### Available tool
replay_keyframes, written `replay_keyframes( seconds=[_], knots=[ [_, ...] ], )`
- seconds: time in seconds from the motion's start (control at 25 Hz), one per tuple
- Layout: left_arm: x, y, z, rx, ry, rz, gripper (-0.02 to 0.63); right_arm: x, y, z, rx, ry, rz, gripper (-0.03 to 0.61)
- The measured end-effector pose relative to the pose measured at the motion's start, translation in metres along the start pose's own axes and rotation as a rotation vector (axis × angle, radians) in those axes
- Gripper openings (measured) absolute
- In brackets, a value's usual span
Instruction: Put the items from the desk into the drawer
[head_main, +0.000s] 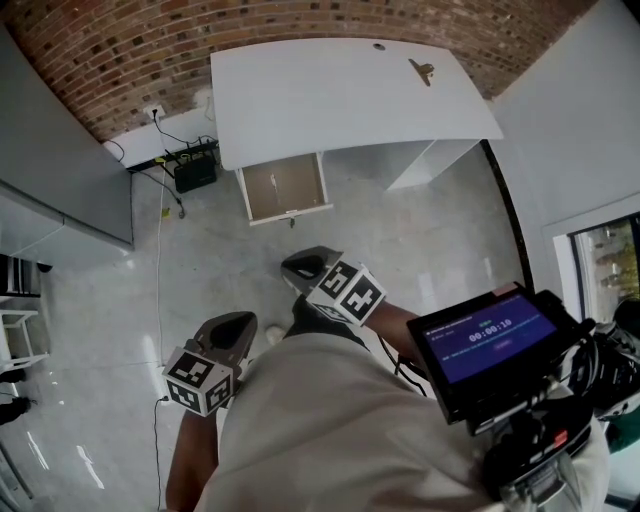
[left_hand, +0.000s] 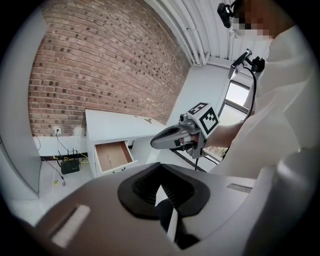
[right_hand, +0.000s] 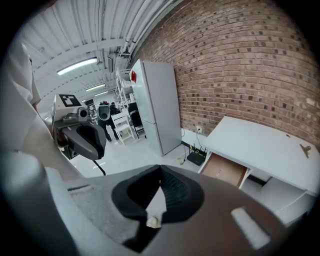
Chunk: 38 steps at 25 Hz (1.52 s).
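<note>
A white desk (head_main: 340, 100) stands against the brick wall, far ahead of me. A small brown item (head_main: 422, 70) lies near its back right corner. Below the desk's left part a drawer (head_main: 285, 187) is pulled open, its brown bottom bare. My left gripper (head_main: 235, 335) and right gripper (head_main: 305, 268) hang over the floor close to my body, well short of the desk. Both are shut with nothing between their jaws. The left gripper view shows the drawer (left_hand: 114, 156) and the right gripper (left_hand: 170, 137). The right gripper view shows the desk (right_hand: 260, 145) and the item (right_hand: 305, 148).
A black router (head_main: 195, 170) with cables sits on the floor left of the desk. A tall grey cabinet (right_hand: 157, 105) stands further left along the wall. Pale floor (head_main: 420, 230) lies between me and the desk. A screen (head_main: 490, 345) is mounted at my chest.
</note>
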<state>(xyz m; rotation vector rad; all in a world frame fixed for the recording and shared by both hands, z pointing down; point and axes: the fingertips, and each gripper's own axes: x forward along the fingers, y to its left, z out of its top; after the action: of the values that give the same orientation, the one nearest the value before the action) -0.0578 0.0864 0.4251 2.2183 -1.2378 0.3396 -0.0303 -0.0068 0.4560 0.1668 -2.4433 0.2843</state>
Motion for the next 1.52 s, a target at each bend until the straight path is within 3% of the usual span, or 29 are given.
replay_keyframes(
  seconds=[0.76,1.52],
  knots=[
    [-0.011,-0.005,-0.014,-0.039,0.002,0.035,0.008,-0.002,0.021,0.002,-0.04,0.0,0.05,0.002],
    [0.0,-0.01,-0.016,-0.034,0.024,0.001,0.008,-0.003,0.016,-0.009,-0.008,0.012,0.035,0.002]
  ],
)
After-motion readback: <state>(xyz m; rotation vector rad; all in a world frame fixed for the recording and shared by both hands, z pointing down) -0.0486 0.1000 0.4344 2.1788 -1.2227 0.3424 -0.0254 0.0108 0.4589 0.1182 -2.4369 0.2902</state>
